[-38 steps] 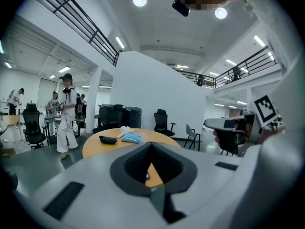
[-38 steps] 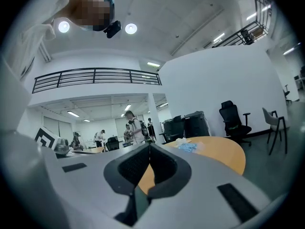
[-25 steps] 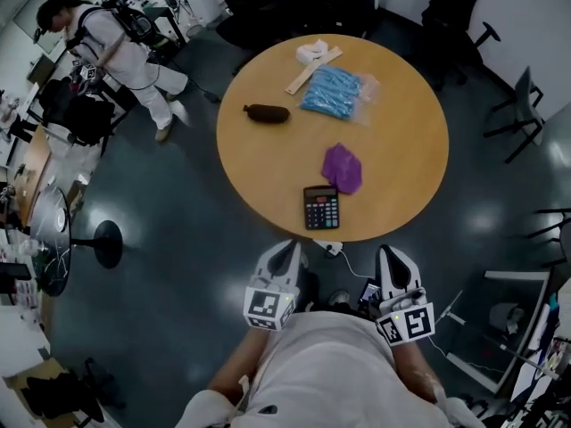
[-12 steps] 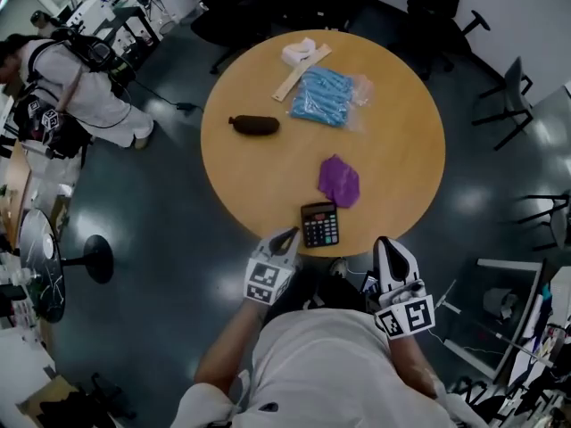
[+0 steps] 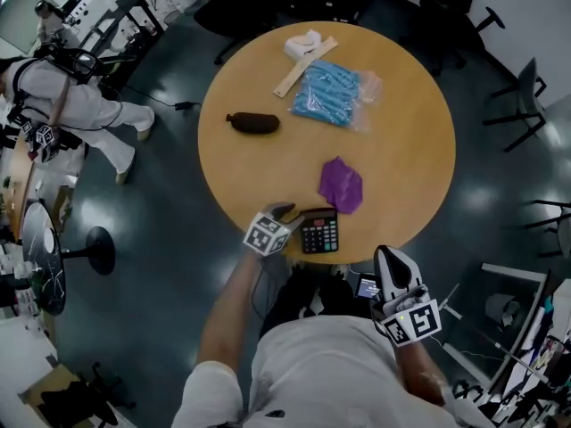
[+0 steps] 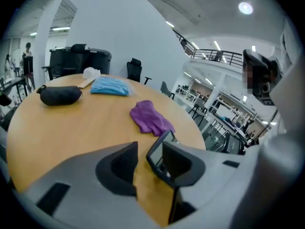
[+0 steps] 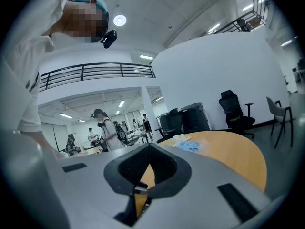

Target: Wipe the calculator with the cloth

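The black calculator [image 5: 319, 233] lies near the round table's [image 5: 401, 150] near edge, with the crumpled purple cloth [image 5: 341, 185] just beyond it, apart from both grippers. My left gripper [image 5: 293, 214] is at the calculator's left side. In the left gripper view the left gripper [image 6: 149, 149] has just been opening its jaws; the calculator's [image 6: 159, 152] edge stands between them, close to the right jaw and not pressed. My right gripper [image 5: 391, 264] hangs off the table's near edge by my body. In its own view the right gripper [image 7: 149, 149] is shut and empty.
Farther back on the table lie a dark pouch [image 5: 254, 123], a blue packet [image 5: 332, 92], a wooden ruler [image 5: 303, 65] and a white bundle [image 5: 302, 45]. Office chairs [image 5: 522, 105] ring the table. A person [image 5: 67, 105] walks at the far left.
My left gripper has gone from beside my body forward and down to the calculator's left edge, and its jaws have opened. The right gripper stays near my body, shut.
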`<state>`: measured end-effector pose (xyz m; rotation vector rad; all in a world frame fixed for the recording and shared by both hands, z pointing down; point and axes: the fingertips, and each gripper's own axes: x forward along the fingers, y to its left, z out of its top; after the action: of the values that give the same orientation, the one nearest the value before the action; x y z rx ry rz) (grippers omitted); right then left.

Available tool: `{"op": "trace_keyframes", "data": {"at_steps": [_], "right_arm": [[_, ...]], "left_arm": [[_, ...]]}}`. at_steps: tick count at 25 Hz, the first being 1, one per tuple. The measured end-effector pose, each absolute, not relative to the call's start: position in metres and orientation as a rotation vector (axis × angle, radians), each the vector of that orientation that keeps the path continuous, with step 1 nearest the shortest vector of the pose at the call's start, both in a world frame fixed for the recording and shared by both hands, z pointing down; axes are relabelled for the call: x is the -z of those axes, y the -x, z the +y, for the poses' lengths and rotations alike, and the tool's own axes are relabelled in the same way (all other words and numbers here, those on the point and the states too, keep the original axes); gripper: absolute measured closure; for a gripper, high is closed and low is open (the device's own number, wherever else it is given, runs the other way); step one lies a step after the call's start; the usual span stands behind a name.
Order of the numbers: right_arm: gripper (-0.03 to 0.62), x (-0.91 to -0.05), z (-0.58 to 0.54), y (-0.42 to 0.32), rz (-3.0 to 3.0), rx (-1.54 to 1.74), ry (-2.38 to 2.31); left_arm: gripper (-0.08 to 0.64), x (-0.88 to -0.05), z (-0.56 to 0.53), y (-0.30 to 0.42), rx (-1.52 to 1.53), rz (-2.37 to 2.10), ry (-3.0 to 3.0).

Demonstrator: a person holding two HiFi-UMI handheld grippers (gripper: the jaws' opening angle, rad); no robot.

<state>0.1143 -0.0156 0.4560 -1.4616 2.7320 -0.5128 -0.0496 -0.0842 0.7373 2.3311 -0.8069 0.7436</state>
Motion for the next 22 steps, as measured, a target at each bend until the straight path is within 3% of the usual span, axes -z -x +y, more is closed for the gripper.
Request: {"op": "trace_keyframes", "data": {"at_steps": [14,22], "right_arm": [[0.575,-0.483,-0.027,-0.134,2.717,0.624,1.506],[0.575,-0.482,-0.031,-0.137,2.721,0.612,1.493]], "left_arm": [[0.413,-0.783,-0.077,0.019,-0.918,-0.407,-2.248],[0.486,-0.762,-0.066,0.021,-0.799,-0.394,-2.286]]}}
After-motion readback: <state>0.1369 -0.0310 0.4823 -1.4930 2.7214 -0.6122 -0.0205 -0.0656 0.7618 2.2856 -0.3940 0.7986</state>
